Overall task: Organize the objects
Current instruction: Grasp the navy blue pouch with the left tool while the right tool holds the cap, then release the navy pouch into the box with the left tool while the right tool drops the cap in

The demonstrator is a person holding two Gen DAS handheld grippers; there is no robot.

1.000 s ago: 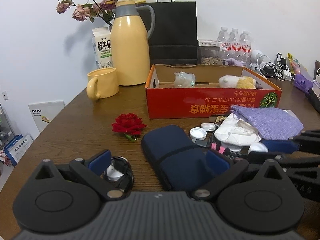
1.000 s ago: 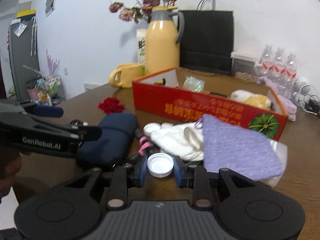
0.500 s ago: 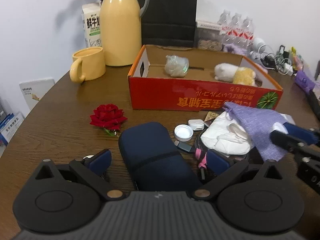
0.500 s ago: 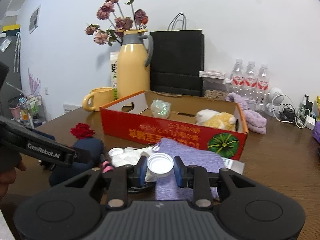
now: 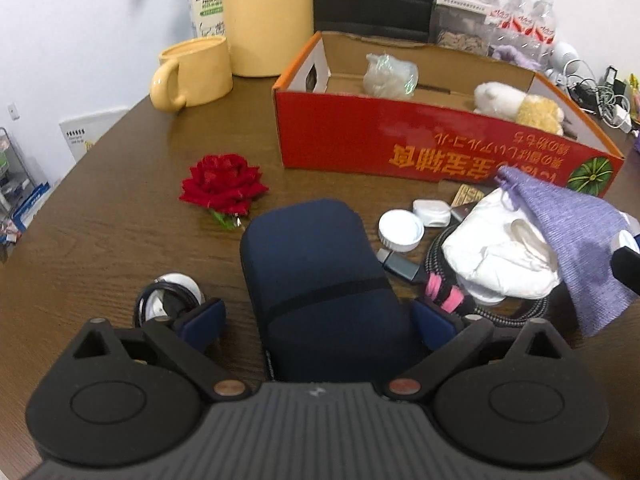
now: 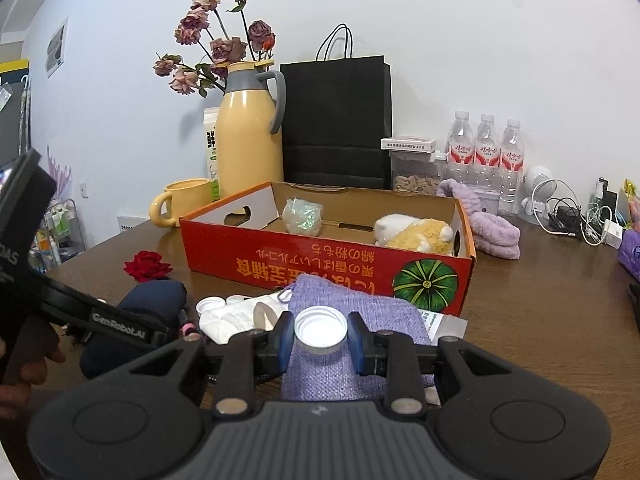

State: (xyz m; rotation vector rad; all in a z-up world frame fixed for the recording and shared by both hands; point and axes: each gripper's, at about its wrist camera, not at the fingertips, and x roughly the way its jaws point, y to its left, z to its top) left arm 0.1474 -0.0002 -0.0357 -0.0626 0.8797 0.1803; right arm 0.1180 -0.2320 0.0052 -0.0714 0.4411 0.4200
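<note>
The right gripper (image 6: 321,335) is clamped on a white cap (image 6: 320,330), low centre. The left gripper (image 5: 318,322) straddles the navy pouch (image 5: 320,280), apart. The red box (image 6: 320,264) holds two items; most clutter remains on the desk (image 5: 120,240).

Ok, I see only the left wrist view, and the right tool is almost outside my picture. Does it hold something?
Observer: Yes. The right tool is shut on a white cap, with the hollow side of the cap up.
Operator: Where is that cap compared with the box?
Observer: It is on the near side of the red box, not over it. In the right wrist view it shows over the purple knit pouch.
Operator: The top of the yellow jug is cut off for me. Is it closed?
Observer: Yes, the yellow jug has its lid on.
</note>
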